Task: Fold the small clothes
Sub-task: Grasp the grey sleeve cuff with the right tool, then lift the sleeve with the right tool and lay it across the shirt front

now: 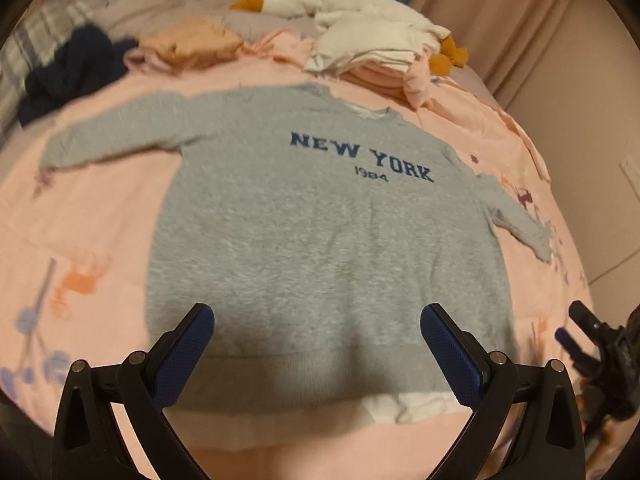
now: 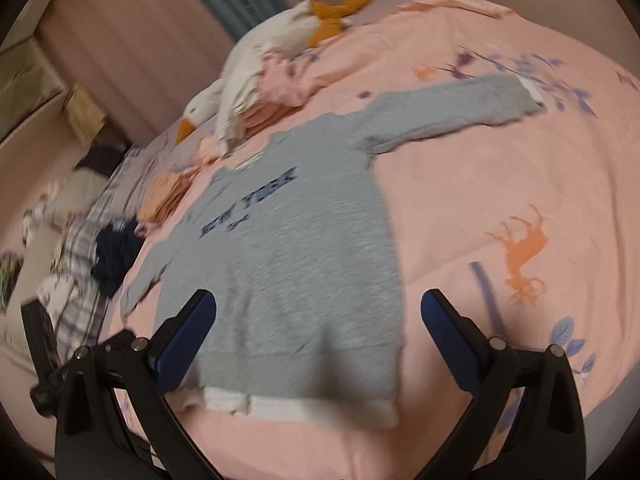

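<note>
The left gripper (image 1: 317, 334) gapes wide above the hem of the flat grey "NEW YORK" sweatshirt (image 1: 304, 224), grasping nothing; the right gripper (image 2: 319, 322) likewise spread, empty.

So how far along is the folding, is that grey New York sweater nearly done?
Not started on that one. The grey sweater lies flat on the pink bedspread, front up, both sleeves spread, no fold yet. Further back sit what look like folded peach clothes near the plush goose. Both tongs, left and right, are open and hold nothing. All of its folding remains, and a dark crumpled garment too.
</note>
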`<state>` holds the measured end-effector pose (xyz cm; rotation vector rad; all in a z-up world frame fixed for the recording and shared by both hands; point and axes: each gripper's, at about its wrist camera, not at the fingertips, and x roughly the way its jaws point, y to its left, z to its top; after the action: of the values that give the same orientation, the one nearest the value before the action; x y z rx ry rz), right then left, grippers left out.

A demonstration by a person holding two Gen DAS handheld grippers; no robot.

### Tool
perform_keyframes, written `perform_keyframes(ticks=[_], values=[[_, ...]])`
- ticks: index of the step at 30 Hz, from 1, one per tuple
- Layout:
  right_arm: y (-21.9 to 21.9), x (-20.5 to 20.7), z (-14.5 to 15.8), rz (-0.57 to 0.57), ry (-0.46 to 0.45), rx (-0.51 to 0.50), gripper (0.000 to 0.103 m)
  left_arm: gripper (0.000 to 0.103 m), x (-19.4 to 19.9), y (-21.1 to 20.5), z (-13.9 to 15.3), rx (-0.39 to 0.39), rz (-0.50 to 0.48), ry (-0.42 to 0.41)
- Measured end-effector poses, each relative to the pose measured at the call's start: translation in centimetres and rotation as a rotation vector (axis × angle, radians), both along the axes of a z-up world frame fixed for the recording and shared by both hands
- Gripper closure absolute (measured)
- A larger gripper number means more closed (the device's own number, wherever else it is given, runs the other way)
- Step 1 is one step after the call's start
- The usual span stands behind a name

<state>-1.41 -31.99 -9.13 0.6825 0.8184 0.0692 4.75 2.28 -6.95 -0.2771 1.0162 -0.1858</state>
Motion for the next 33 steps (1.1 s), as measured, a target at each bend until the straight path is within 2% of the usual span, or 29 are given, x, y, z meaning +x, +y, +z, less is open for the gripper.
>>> perform_keyframes(ticks=[4, 7, 13, 17, 23, 26, 30, 32, 33], values=[[-4.0, 1.4, -2.3, -0.116, 0.021, 0.048, 0.001, 0.001, 2.0, 1.1, -1.6, -0.118, 0.034, 0.050], [-7.5, 3.5, -3.8, -0.206, 0.051, 0.060, 0.002, 0.001, 3.5, 1.4, -1.7, -0.149, 0.042, 0.028], [-13.3, 7.9, -6.4, -0.303, 0.079, 0.137, 0.012, 0.001, 6.5, 0.7, -0.8, -0.143, 0.037, -0.064], [-16.6, 10.5, -8.3, -0.370, 0.066, 0.231, 0.017, 0.001, 8.3, 0.0, -1.6, -0.135, 0.036, -0.038], [-20.3, 13.3, -9.3, -0.482, 0.040, 0.316, 0.024, 0.001, 9.9, -1.2, -2.2, -0.119, 0.021, -0.027], [-21.7, 13.8, -9.7, -0.542, 0.024, 0.353, 0.036, 0.001, 10.3, -1.3, -2.4, -0.116, 0.021, -0.019], [-22.8, 14.2, -9.7, -0.569, 0.070, 0.291, 0.078, 0.001, 10.6, -1.1, -2.4, -0.110, 0.031, -0.025], [-23.2, 14.1, -9.7, -0.565, 0.079, 0.278, 0.081, 0.001, 10.6, -0.6, -2.4, -0.114, 0.038, -0.023], [-23.3, 14.0, -9.3, -0.562, 0.074, 0.266, 0.087, 0.001, 10.6, -0.5, -2.4, -0.113, 0.041, -0.024]])
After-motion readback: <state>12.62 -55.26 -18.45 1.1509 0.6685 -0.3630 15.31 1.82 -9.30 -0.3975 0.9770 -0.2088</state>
